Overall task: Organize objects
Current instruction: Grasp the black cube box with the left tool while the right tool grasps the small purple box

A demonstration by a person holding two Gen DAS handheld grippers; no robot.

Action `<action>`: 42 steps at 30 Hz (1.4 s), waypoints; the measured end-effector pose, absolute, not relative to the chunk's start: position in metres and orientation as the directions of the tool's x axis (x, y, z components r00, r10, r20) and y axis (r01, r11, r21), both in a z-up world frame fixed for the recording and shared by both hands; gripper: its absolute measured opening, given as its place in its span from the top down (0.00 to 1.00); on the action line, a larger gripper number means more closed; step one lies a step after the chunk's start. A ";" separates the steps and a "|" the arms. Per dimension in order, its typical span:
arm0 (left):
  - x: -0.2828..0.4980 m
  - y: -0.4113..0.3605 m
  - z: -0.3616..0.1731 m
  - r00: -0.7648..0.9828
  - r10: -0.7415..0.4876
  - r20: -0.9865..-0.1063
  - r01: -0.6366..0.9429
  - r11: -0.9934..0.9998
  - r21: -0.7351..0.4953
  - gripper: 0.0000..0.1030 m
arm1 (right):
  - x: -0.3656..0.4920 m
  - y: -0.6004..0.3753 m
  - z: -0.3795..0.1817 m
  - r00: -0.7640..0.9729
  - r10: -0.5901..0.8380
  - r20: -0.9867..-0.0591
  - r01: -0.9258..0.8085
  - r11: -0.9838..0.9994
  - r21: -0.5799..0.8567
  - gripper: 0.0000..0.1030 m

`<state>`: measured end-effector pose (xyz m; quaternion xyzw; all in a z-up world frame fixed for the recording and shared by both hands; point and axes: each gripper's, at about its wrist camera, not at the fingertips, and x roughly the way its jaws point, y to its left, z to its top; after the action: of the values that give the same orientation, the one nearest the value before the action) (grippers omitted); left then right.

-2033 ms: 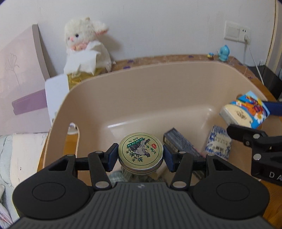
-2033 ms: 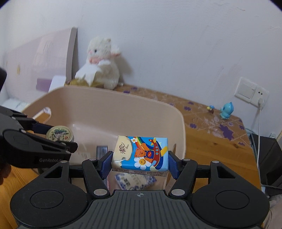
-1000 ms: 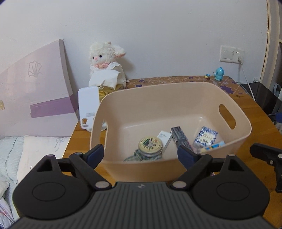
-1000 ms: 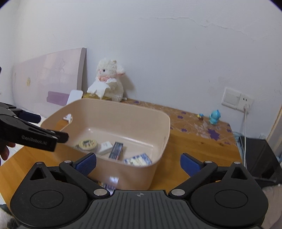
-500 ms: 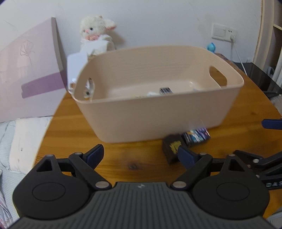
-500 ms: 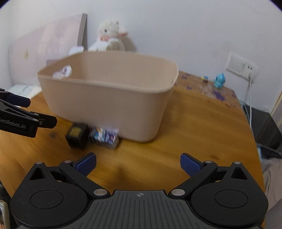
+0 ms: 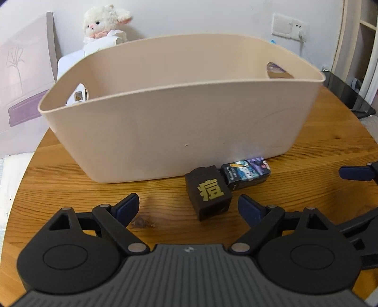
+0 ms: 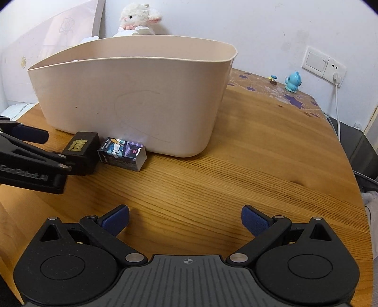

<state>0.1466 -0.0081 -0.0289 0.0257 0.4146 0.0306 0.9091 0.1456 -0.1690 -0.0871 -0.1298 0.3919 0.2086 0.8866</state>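
A beige plastic basket (image 7: 179, 122) (image 8: 132, 94) stands on the round wooden table (image 8: 236, 165). In front of it lie a black box with a gold character (image 7: 209, 192) (image 8: 81, 147) and a small cartoon-printed box (image 7: 245, 173) (image 8: 122, 153), side by side. My left gripper (image 7: 189, 207) is open and empty, low over the table, just short of the black box. My right gripper (image 8: 185, 220) is open and empty, to the right of the boxes and farther back. The basket's contents are hidden by its wall.
A white plush lamb (image 7: 104, 26) (image 8: 138, 20) and a pink board (image 7: 21, 82) stand behind the basket. A blue figurine (image 8: 293, 81), a wall socket (image 8: 323, 62) and its cable are at the far right. A bed edge lies left of the table.
Both grippers let go of the tin and the tissue pack in the basket, opened, drew back and dropped to table height. The left one has closed in on the black box.
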 end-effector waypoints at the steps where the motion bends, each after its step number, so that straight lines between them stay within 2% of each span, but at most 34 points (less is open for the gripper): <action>1: 0.149 -0.007 -0.032 0.651 0.089 -0.754 -0.039 0.996 0.084 0.11 | 0.146 -0.168 -0.088 0.606 0.269 -0.749 -0.472 0.879 -0.066 0.00; 13: 0.150 0.031 -0.043 0.656 0.138 -0.742 -0.109 0.990 0.087 0.11 | 0.154 -0.140 -0.094 0.586 0.323 -0.743 -0.498 0.867 -0.015 0.00; 29: 0.147 0.072 -0.047 0.672 0.123 -0.731 -0.160 0.987 0.018 0.08 | 0.156 -0.093 -0.100 0.637 0.336 -0.694 -0.472 0.881 -0.006 0.00; 31: 0.146 0.074 -0.047 0.685 0.116 -0.719 -0.151 0.988 0.015 0.17 | 0.153 -0.093 -0.101 0.650 0.337 -0.681 -0.468 0.884 -0.009 0.00; 32: 0.142 0.070 -0.047 0.692 0.111 -0.713 -0.143 0.990 0.015 0.21 | 0.152 -0.094 -0.101 0.655 0.341 -0.674 -0.465 0.885 -0.004 0.06; 33: 0.140 0.068 -0.046 0.696 0.105 -0.711 -0.136 0.991 0.014 0.30 | 0.151 -0.096 -0.101 0.660 0.348 -0.666 -0.465 0.885 0.001 0.11; 34: 0.139 0.067 -0.044 0.697 0.098 -0.710 -0.127 0.992 0.012 0.39 | 0.149 -0.097 -0.100 0.665 0.351 -0.659 -0.464 0.886 0.003 0.20; 35: 0.137 0.066 -0.043 0.698 0.090 -0.711 -0.118 0.993 0.010 0.44 | 0.147 -0.098 -0.099 0.667 0.355 -0.656 -0.467 0.884 0.003 0.28; 36: 0.136 0.065 -0.042 0.697 0.083 -0.712 -0.110 0.994 0.008 0.53 | 0.148 -0.100 -0.099 0.664 0.360 -0.656 -0.474 0.880 0.003 0.33; 37: 0.133 0.065 -0.041 0.697 0.077 -0.713 -0.106 0.994 0.004 0.64 | 0.147 -0.101 -0.097 0.662 0.361 -0.657 -0.477 0.879 0.003 0.43; 38: 0.131 0.065 -0.040 0.697 0.075 -0.713 -0.105 0.994 0.001 0.67 | 0.145 -0.102 -0.096 0.663 0.358 -0.657 -0.475 0.880 0.000 0.55; 42: 0.122 0.068 -0.040 0.694 0.097 -0.713 -0.131 0.991 0.007 0.67 | 0.145 -0.108 -0.093 0.658 0.362 -0.660 -0.472 0.881 0.013 0.56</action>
<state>0.1220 0.0679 -0.0404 -0.0221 0.3860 0.0621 0.9201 0.1445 -0.1085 -0.0925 -0.0801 0.3437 0.2300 0.9069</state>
